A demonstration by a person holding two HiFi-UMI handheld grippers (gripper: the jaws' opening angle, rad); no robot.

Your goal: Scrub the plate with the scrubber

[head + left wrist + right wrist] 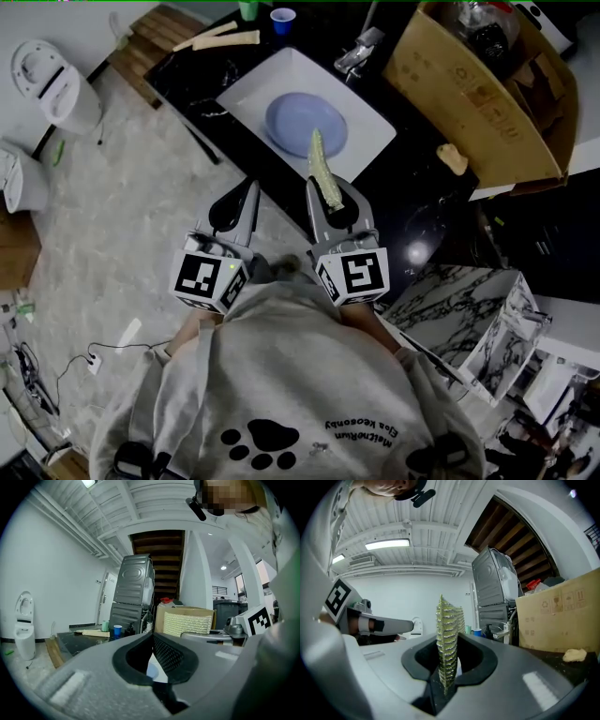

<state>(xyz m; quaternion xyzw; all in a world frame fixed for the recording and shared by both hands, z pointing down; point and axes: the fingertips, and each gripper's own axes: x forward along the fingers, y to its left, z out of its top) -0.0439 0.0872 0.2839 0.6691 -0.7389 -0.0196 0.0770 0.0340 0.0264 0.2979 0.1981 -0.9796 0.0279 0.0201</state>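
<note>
A pale blue plate (306, 125) lies in the white sink (248, 89) set in the black counter. My right gripper (322, 180) is shut on a yellow-green mesh scrubber (321, 170), which sticks up edge-on between the jaws (448, 644) and overlaps the plate's near rim in the head view. My left gripper (251, 190) is shut with nothing between its jaws, held near the sink's front edge, left of the right one. In the left gripper view, a sliver of the plate (152, 670) shows behind the closed jaws, and the scrubber (187, 622) shows flat to the right.
A large open cardboard box (480, 89) stands on the counter at right, next to a metal faucet (356, 53). A blue cup (282, 19), a green cup (247, 8) and wooden pieces (223, 38) sit at the counter's back. A beige lump (453, 158) lies near the box.
</note>
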